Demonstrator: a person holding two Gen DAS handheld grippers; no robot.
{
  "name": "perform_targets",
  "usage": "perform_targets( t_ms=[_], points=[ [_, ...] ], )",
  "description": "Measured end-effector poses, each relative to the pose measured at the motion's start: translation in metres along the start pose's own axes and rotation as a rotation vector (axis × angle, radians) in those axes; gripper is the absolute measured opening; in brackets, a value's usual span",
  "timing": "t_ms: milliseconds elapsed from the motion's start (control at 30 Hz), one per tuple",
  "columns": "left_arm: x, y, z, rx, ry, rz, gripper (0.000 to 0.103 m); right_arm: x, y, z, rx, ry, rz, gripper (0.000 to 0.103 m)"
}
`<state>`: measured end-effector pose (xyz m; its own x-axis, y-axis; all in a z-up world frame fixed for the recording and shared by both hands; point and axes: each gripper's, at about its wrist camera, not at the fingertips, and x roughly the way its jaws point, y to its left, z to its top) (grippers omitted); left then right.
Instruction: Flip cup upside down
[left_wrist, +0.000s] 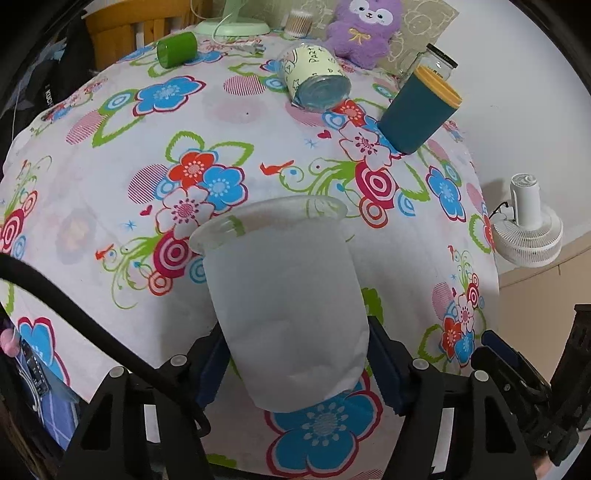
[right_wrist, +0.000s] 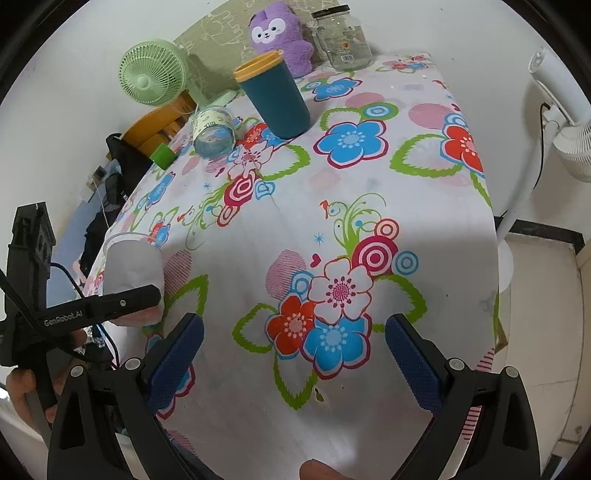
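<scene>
Frosted cup: clamped by its lower half between the pads of the left tool, rim up and tilted, above the floral counter. Right tool: jaws spread, empty, over the counter, with the teal cup standing well beyond it.

We note a frosted white cup; white tablecloth with blue, red, pink flowers and green leaves; teal cup with yellow rim; purple plush; pale green fan.
</scene>
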<state>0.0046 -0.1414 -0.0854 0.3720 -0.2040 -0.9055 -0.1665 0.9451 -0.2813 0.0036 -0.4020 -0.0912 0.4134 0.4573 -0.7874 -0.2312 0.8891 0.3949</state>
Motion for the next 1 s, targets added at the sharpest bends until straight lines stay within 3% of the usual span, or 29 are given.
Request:
perform_targets(
  t_ms=[267,533,833,1000],
  points=[
    [-0.010,0.003,0.006,0.106,0.014,0.032,0.070,-0.001,0.006,-0.004,-0.009,-0.018,0.016,0.100],
    [-0.035,-0.006,0.028,0.385,0.073,0.100,0.070,0.004,0.023,-0.012,-0.040,-0.025,0.056,0.100],
    [-0.037,-0.029,0.044,0.734,0.269,0.296,0.070,0.013,0.048,-0.029,-0.087,-0.029,0.148,0.100],
    [-0.019,-0.032,0.038,0.859,0.479,0.359,0.070,0.011,0.065,-0.044,-0.120,-0.059,0.199,0.100]
  ],
)
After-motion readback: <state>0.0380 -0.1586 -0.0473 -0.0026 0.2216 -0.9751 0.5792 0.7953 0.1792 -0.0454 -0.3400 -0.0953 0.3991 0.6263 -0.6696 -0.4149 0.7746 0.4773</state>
